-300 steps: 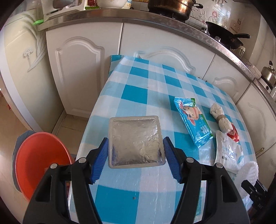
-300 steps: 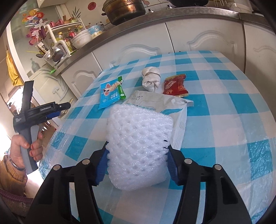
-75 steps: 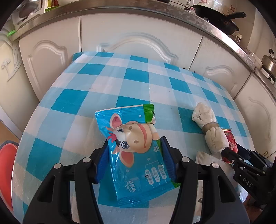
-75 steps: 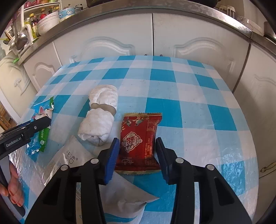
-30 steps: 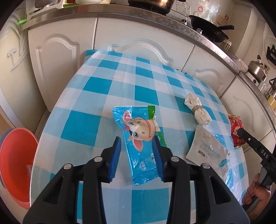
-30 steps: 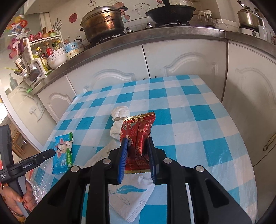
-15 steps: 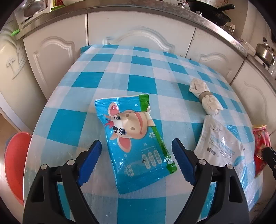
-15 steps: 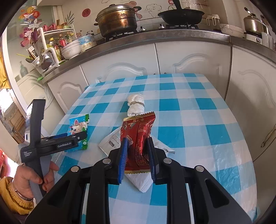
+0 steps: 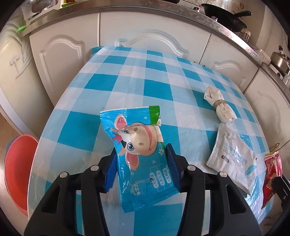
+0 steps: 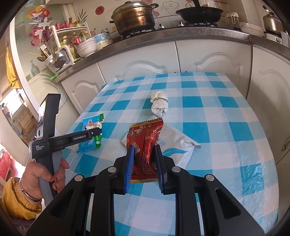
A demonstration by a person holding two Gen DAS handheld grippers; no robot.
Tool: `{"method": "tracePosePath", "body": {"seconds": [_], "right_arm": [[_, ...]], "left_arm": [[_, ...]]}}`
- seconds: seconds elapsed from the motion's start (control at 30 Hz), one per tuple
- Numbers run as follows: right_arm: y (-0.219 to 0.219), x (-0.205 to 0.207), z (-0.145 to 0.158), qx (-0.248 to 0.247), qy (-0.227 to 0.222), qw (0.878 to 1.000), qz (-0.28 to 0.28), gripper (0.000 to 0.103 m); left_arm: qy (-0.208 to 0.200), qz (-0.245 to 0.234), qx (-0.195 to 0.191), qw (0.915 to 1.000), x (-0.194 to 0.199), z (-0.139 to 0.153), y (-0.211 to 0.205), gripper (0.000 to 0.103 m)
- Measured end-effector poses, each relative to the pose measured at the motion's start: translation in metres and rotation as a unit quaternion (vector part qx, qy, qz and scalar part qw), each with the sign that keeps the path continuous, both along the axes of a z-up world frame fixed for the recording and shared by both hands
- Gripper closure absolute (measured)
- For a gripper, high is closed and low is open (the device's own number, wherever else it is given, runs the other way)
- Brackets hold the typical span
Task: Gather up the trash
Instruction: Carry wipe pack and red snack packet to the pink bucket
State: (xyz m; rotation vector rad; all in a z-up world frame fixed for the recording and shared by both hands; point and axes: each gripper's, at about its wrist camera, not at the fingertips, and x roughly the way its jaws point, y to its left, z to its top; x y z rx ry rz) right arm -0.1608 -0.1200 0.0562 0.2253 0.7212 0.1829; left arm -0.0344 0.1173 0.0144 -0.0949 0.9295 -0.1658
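Left wrist view: my left gripper (image 9: 141, 163) is closing on the blue cartoon wrapper (image 9: 140, 154) on the near table; my right gripper (image 10: 144, 163) clamps the red wrapper (image 10: 145, 145). Next, I carry both to the red basin (image 9: 18, 172) at left.

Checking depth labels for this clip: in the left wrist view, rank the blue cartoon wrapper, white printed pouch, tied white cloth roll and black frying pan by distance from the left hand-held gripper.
1. Blue cartoon wrapper, between its fingers.
2. White printed pouch, right.
3. Tied white cloth roll, right, farther back.
4. Black frying pan, counter beyond.
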Motion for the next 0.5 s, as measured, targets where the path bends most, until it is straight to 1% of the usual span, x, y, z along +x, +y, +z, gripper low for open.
{"method": "tracePosePath", "body": {"seconds": [0.1,0.3,0.5], "right_arm": [[0.012,0.000,0.001,0.000,0.002,1.000,0.014,0.078],[0.034,0.005,0.002,0.004,0.009,0.999,0.039,0.078],[0.060,0.011,0.001,0.010,0.021,0.997,0.072,0.078]], "left_arm": [[-0.001,0.005,-0.012,0.9999,-0.010,0.001,0.015,0.053],[-0.021,0.025,-0.029,0.9990,-0.029,0.013,0.055,0.053],[-0.030,0.044,-0.047,0.9975,-0.045,0.018,0.093,0.053]]}}
